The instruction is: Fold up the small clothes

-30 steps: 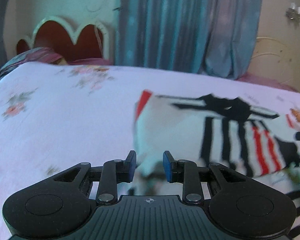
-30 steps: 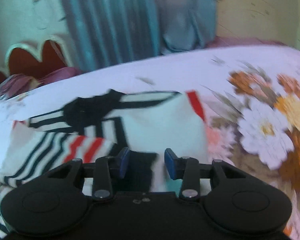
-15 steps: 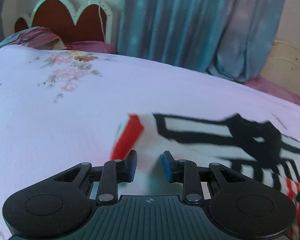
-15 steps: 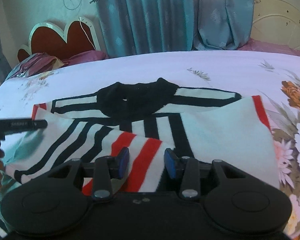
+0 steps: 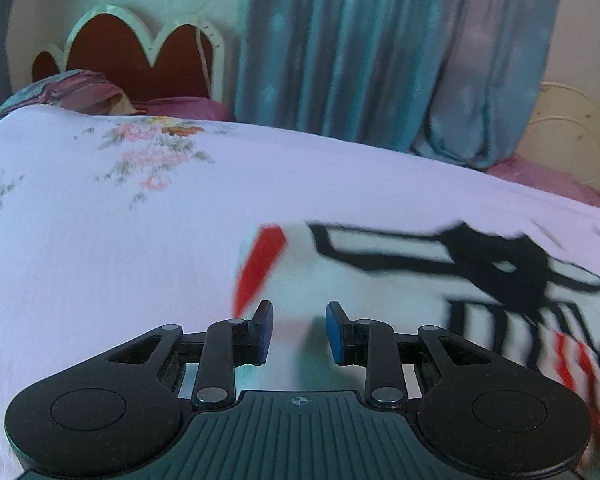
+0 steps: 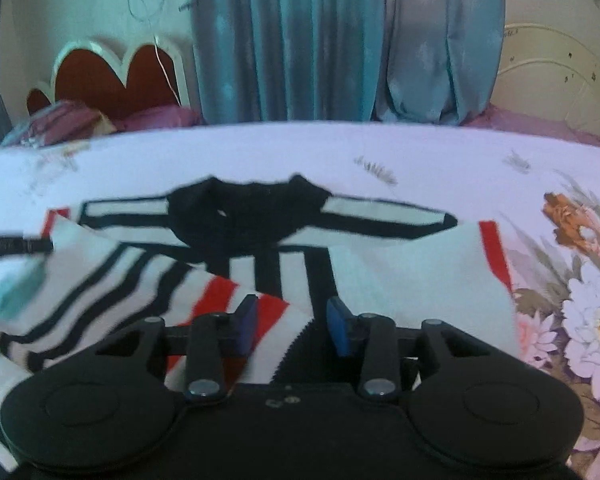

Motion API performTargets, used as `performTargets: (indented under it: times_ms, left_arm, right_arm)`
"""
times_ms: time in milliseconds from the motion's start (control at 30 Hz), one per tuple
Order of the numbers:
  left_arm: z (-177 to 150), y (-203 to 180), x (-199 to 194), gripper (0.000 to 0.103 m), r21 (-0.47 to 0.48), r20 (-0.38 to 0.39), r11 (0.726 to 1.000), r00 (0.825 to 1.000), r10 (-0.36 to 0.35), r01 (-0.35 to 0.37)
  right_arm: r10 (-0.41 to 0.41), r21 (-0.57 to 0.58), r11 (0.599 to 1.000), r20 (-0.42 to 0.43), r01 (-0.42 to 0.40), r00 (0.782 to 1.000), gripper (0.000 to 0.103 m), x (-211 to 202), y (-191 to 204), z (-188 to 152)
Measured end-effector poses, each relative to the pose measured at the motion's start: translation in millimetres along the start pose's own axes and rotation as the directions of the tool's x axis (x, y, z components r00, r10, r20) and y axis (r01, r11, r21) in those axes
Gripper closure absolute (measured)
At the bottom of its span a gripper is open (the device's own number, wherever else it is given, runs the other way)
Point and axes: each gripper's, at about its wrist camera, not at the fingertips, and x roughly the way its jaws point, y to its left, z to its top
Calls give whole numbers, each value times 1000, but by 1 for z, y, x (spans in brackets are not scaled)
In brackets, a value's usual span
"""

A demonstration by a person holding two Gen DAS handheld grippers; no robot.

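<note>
We see a small knitted sweater [image 6: 400,276] lying on the bed [image 6: 380,148], which is covered with a pale sheet printed with flowers. The sweater is white with black stripes, a black collar [image 6: 244,216] and red bands; in the right wrist view it lies spread in the middle of the bed, with the collar on the far side and one side folded over the body, so that diagonal black and red stripes lie on top. Our right gripper [image 6: 292,326] is low over the near edge of the sweater, with its jaws standing apart and nothing between them; the red-striped fold is just under its left finger and a black part with a toothed edge is just below the gap. Our left gripper [image 5: 299,334] is over the left end of the sweater [image 5: 380,280], where a red cuff [image 5: 260,264] lies just beyond its left finger; its jaws are also apart, and white cloth shows in the gap, but we cannot tell if the fingers touch it, because the picture is blurred there. In the right wrist view a thin dark part of the left gripper [image 6: 16,246] shows at the left edge, near the folded side. Behind the bed stand a scalloped headboard [image 6: 116,76] and blue curtains [image 6: 340,40], and a pillow [image 5: 60,92] lies at the head.
</note>
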Motion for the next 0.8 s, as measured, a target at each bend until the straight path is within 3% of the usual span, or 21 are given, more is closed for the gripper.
performTargets:
  times_ms: [200,300,500,633,800]
  left_arm:
    - [-44,-17,-49,74,95,8,995,999,-39,38]
    - [-61,-20,-51,74,154,-13,988,1000,-24,25]
    - [-57,-22,-61,74,102,-21,995,1000,-3,5]
    - [-67,-25,-60,74,114,-40,994,999,-1,6]
    - [-60,-31,-63,74,104,-52,994,998,37,-32]
  right_arm:
    - [51,-51,997,-24,-52,998,68,-15,15,-16]
    - [19,-72,997,-66,-24,998,68,-10,13,-26]
    - [-15,-50,999,-67,12,998,66,-15,2,-26]
    - [-23,-117,993,-77,14,997,65,-18,6,-40]
    - [-14,-62,998,-86,9,996,66,-26,-7,-33]
